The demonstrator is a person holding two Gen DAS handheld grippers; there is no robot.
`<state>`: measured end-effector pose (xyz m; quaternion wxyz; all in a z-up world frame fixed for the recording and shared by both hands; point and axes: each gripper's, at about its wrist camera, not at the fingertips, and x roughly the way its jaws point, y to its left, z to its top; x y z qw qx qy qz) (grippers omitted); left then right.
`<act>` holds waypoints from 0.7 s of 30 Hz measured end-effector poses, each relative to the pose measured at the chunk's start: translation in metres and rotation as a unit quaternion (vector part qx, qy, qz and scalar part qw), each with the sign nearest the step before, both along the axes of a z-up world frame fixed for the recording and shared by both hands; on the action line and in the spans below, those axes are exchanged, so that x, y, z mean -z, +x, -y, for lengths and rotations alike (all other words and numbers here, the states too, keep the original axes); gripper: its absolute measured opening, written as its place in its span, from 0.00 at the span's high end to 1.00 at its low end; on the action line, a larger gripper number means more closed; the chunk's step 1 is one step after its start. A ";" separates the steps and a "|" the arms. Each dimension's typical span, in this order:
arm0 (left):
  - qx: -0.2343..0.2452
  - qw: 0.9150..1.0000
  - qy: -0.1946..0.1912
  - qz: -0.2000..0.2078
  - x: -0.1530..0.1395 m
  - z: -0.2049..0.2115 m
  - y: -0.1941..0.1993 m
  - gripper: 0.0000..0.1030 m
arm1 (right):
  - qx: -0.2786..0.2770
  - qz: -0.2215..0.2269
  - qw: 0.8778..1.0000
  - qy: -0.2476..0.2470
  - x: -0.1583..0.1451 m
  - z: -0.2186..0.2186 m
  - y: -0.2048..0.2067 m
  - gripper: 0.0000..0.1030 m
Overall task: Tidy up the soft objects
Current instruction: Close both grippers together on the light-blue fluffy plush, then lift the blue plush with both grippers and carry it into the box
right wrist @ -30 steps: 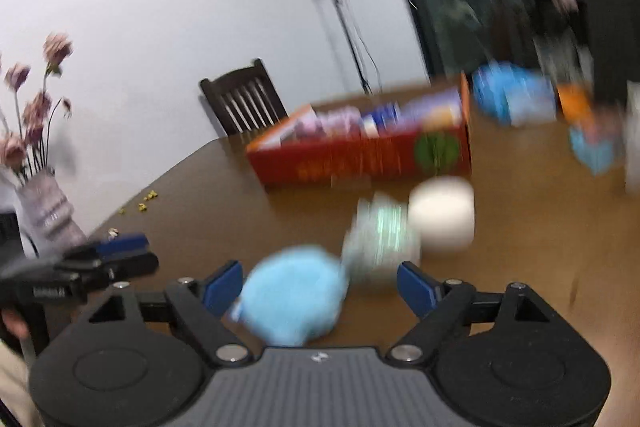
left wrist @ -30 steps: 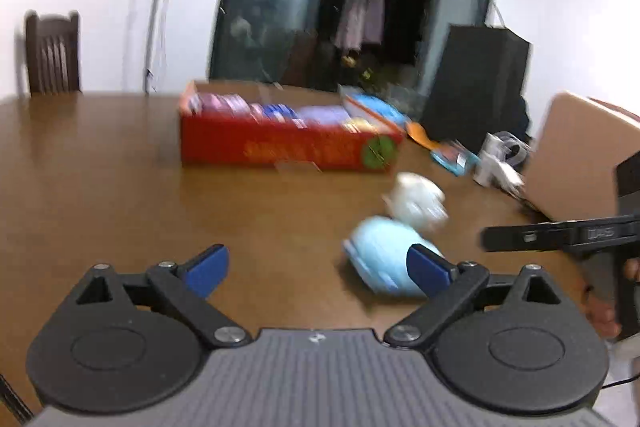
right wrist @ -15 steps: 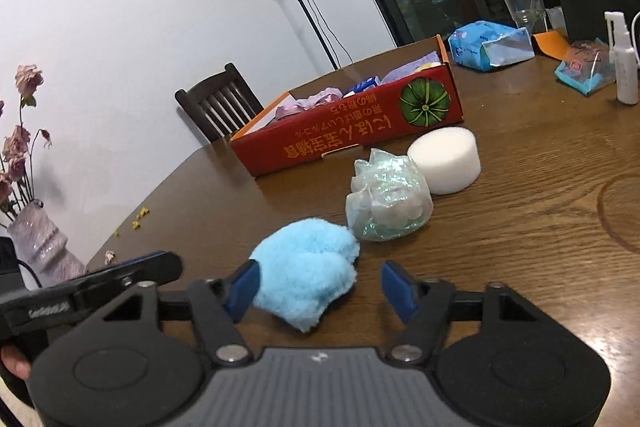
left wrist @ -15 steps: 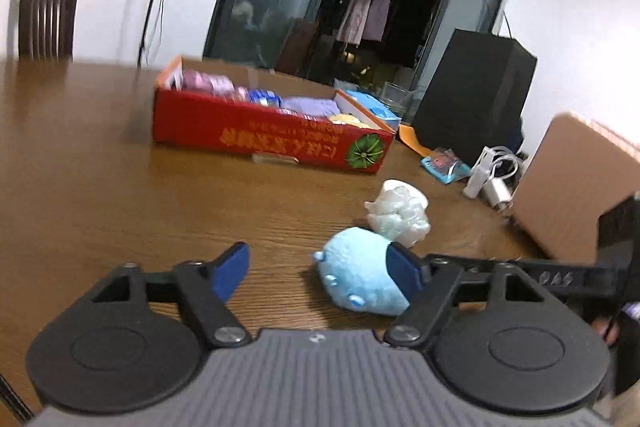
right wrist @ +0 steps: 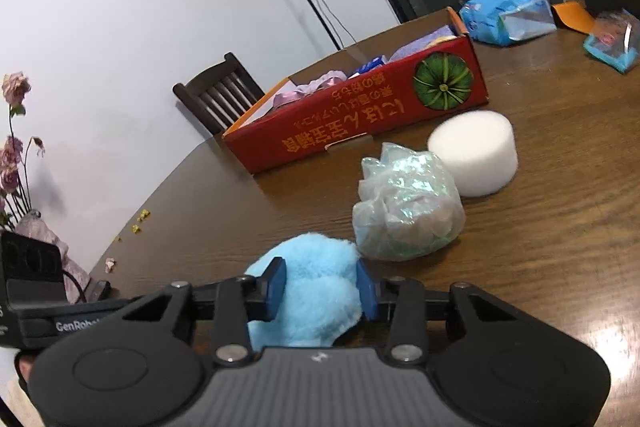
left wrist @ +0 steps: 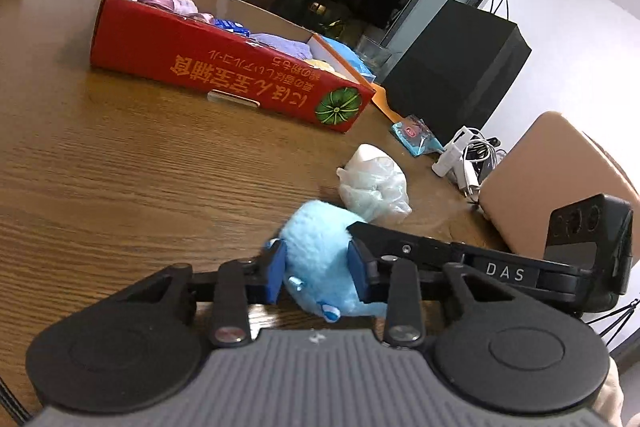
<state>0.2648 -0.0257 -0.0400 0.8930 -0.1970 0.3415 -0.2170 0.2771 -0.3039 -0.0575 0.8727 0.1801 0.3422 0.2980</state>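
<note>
Both of your tongs are clamped on the same blue plush toy (left wrist: 320, 259). Your left tongs (left wrist: 318, 273) pinch it between their blue pads (left wrist: 275, 277), and your right tongs (right wrist: 320, 287) squeeze its fluffy body from the opposite side, so the fur bulges out around the pads. In the left wrist view the right tool's black bar reaches in from the right and meets the toy at its far right side. The toy sits low at the near edge of the brown wooden desk (left wrist: 120, 167); whether it is touching the wood or just lifted off it cannot be told.

Just beyond the toy, touching or nearly touching its far side, lies a crumpled clear plastic bundle (right wrist: 406, 209), and right behind that stands a white foam cylinder (right wrist: 474, 151), upright on the desk. Farther back lies the long red cardboard box (right wrist: 360, 119) with orange lettering and a green pumpkin print on its side; it is open at the top and holds purple and blue soft items.

To the far right of the box you have a blue plastic packet (right wrist: 506, 17) and a smaller teal packet (right wrist: 612, 45). A dark wooden chair (right wrist: 218, 99) stands behind the desk on the left, and a white charger with cables (left wrist: 466, 157) lies near the desk's right edge
</note>
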 end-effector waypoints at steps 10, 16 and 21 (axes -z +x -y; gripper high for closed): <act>0.001 0.997 -0.026 0.066 -0.043 -0.015 0.018 0.69 | -0.001 0.032 0.999 0.037 -0.029 -0.005 0.017 0.65; 0.008 0.994 0.012 0.109 -0.092 -0.020 0.092 0.69 | -0.019 0.085 0.996 0.014 -0.082 -0.016 0.080 0.65; -0.001 0.999 0.001 0.049 -0.091 -0.031 0.183 0.70 | -0.019 0.083 0.996 -0.022 -0.103 -0.034 0.161 0.65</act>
